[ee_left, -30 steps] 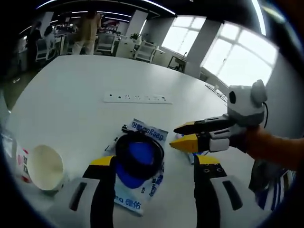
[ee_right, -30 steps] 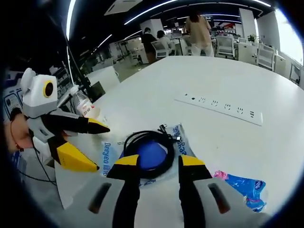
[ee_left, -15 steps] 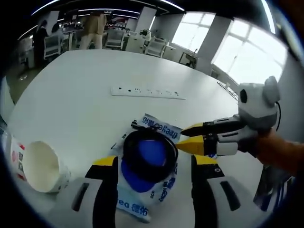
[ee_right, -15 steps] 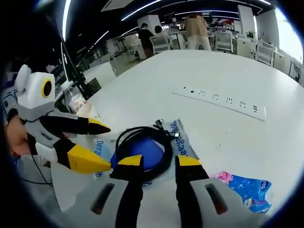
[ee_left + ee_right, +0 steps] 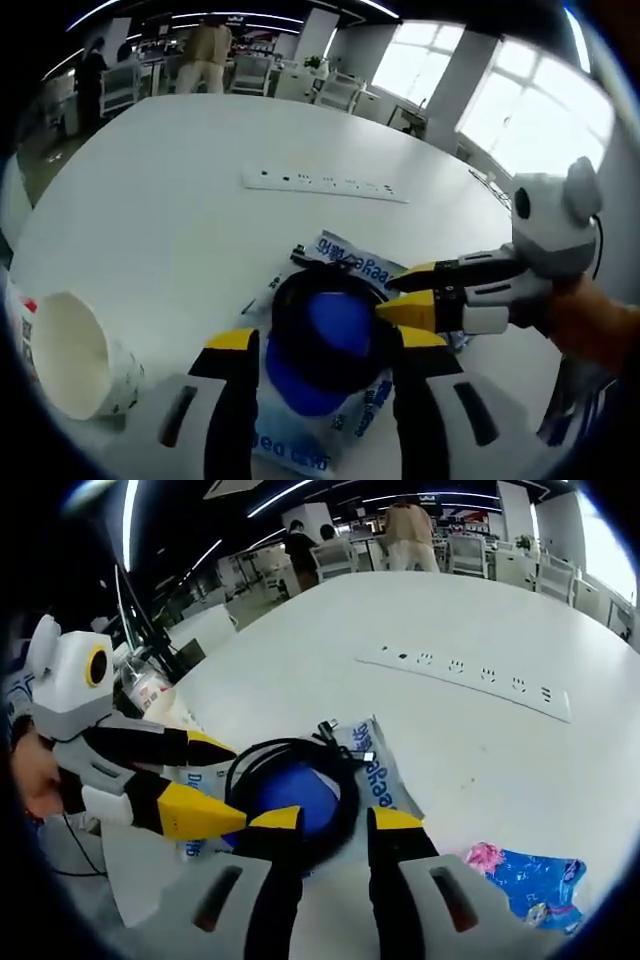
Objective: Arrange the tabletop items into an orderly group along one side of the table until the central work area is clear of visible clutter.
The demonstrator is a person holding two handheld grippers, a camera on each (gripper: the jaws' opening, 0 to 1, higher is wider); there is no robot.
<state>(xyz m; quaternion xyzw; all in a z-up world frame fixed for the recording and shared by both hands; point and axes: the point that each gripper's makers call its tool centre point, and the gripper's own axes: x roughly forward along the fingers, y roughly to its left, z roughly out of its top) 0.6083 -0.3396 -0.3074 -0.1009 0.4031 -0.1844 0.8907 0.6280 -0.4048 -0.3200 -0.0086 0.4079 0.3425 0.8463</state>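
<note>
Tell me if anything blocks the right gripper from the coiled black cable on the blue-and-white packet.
Nothing stands between them. The right gripper has its open jaws at the near rim of the black cable coil, which lies on the packet. The left gripper comes in from the side, its tips beside the coil.

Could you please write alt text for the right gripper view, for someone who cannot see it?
The right gripper, jaws open, reaches over a coiled black cable lying on a blue-and-white plastic packet on a white table. The left gripper comes in from the left; a crumpled blue-and-pink wrapper lies nearby.
</note>
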